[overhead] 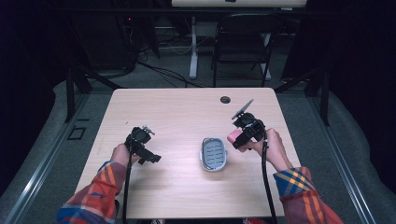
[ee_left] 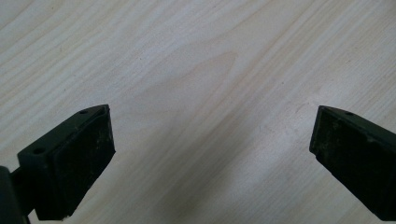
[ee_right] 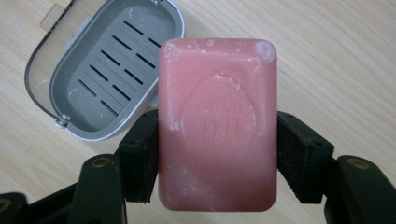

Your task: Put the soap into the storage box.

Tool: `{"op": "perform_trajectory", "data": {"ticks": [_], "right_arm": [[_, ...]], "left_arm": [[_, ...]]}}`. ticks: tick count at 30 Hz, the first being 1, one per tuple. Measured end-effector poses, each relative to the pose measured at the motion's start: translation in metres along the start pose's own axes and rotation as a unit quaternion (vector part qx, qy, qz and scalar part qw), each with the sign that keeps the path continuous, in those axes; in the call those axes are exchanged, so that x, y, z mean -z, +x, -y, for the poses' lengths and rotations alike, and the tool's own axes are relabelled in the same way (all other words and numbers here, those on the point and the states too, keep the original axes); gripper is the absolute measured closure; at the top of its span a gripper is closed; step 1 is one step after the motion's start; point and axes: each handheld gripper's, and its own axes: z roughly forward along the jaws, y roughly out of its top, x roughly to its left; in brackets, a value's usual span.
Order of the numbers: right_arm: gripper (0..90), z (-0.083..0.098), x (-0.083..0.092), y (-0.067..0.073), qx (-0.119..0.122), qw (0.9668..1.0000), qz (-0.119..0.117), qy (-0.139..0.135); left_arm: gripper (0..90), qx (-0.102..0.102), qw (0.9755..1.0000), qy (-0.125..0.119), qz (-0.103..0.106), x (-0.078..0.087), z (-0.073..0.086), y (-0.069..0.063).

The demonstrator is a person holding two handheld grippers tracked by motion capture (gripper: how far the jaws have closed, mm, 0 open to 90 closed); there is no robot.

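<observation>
Seemingly stamped pink soap bar (ee_right: 217, 123)

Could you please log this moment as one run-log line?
right gripper: shut on pink soap bar, held above table | soap dish: open, empty | left gripper: open, over bare table

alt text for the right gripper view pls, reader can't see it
A pink bar of soap with an embossed oval stamp is clamped between the two black jaws of the right claw, above a light wooden table. Behind it at upper left lies an open grey soap dish with a slotted tray, empty.
</observation>
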Motion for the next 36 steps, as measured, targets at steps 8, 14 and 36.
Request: {"op": "perform_trajectory", "data": {"ticks": [8,14,36], "right_arm": [[37.2,-0.014,-0.010,0.017,0.008,0.9997,-0.005,0.020],[37.2,-0.022,-0.019,0.027,0.013,0.9996,-0.006,0.023],[37.0,-0.041,-0.043,0.052,0.022,0.9978,0.021,0.058]], "left_arm": [[0.0,0.000,1.0000,-0.002,0.000,0.001,0.000,-0.001],[0.0,0.003,1.0000,-0.001,0.001,0.000,0.001,0.000],[0.1,-0.002,1.0000,0.005,0.007,-0.001,0.000,0.000]]}}
